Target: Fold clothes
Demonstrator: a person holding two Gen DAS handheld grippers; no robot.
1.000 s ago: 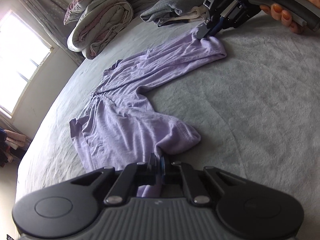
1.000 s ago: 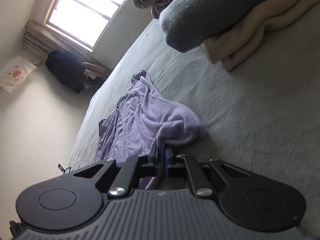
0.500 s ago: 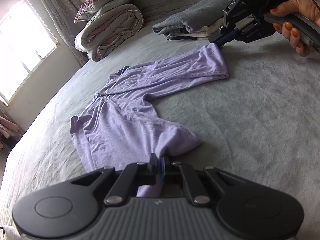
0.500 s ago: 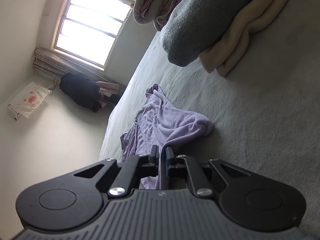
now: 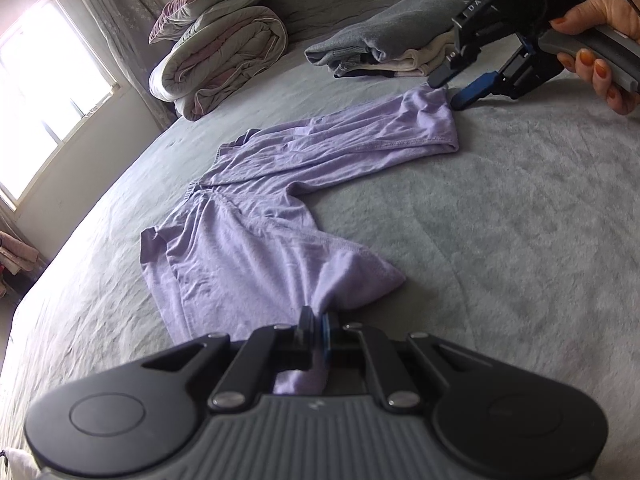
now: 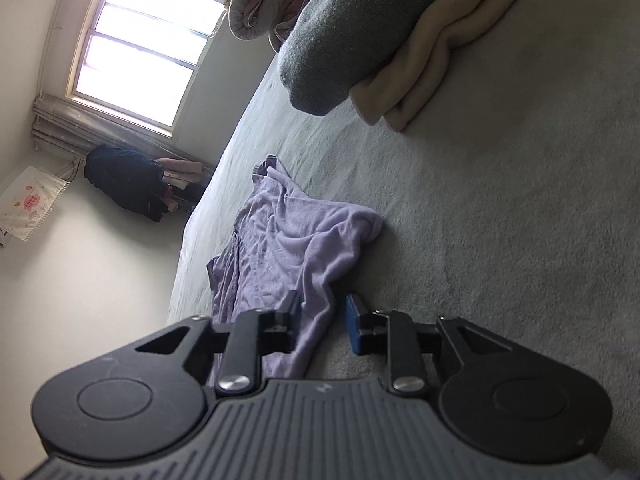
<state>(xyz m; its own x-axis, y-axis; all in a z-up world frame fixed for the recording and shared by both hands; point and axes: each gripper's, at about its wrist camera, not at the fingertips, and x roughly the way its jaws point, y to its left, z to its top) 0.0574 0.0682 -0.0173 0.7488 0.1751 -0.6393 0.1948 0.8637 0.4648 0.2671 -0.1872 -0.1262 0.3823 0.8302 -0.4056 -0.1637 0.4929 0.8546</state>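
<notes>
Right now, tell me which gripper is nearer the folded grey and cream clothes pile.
Right. The right gripper sits just in front of the clothes pile, its fingers opening off the purple garment's far end. The left gripper pinches the near end, across the bed.

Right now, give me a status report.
Left gripper shut on purple pants. Right gripper opening, cloth loose between. Folded clothes clear.

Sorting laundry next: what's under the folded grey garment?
Under the folded grey garment lies a cream piece with a dark edge showing; anything beneath that stack on the bed is hidden.
</notes>
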